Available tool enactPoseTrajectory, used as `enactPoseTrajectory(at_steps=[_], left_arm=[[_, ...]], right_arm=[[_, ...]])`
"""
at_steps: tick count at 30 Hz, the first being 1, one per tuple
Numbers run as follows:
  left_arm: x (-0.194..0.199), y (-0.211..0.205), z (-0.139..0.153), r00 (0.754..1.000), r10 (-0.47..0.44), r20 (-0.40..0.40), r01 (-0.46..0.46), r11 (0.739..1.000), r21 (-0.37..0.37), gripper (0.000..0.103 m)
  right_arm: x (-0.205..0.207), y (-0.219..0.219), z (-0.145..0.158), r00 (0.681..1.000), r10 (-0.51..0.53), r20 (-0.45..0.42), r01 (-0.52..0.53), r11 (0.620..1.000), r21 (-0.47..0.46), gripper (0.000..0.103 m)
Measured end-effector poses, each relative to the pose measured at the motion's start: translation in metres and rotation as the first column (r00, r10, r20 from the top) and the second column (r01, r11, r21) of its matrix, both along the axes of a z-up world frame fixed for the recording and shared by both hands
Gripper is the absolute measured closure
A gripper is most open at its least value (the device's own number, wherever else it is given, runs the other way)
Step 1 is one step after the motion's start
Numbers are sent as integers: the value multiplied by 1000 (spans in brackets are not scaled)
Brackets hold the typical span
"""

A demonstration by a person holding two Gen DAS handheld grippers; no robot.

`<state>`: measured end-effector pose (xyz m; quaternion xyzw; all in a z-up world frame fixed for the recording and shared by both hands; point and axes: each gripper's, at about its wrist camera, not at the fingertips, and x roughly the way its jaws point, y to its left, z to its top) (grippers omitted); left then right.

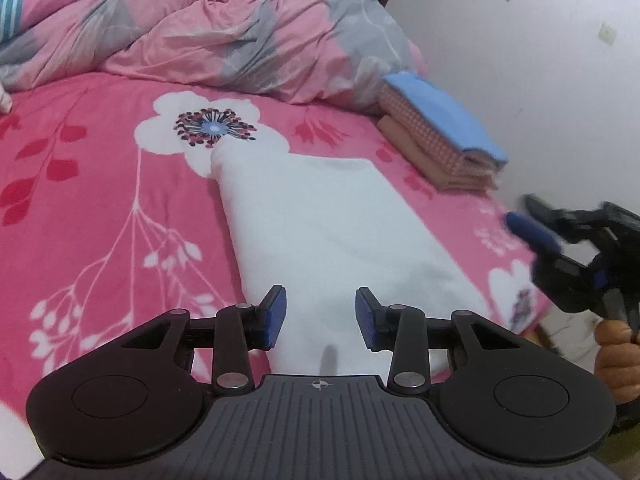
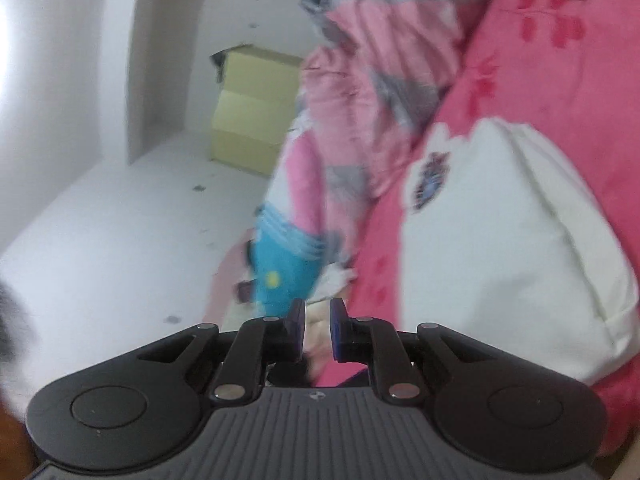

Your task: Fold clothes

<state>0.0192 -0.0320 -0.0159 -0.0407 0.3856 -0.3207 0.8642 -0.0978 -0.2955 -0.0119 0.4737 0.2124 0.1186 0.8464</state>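
One white garment (image 1: pixel 328 232), ahead of left gripper (image 1: pixel 321 318)

I count one white garment (image 1: pixel 328 224) on my bed (image 1: pixel 100 200), one stack of three folded pieces (image 1: pixel 444 140) — blue, checked, tan — one quilt (image 1: pixel 224 36), one cardboard box (image 2: pixel 256 112), and my two tools (image 1: pixel 320 316) (image 2: pixel 318 330).

Even, soft indoor light, fairly bright; no hard shadows. White cloth (image 1: pixel 320 220) nearly overexposed, folds barely readable. Right gripper (image 1: pixel 568 248), right of the cloth, smeared by motion blur. Right wrist view blurred overall: quilt (image 2: pixel 360 100) and box (image 2: pixel 256 112) soft. Fisheye bending towards edges; dark corners.
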Motion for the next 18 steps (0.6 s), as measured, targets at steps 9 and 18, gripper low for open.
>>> enactPoseTrajectory(at_steps=[9,18], left_arm=[[16,9,-32,994,39,-107,-36,999,31,64],[13,-8,2,994,6,108,-17,995,102,65]], right_arm=[[19,49,-27,992,-104,-74,45,825,-563,94],[23,86,-36,998,-53,-27,16,680,-733,93]])
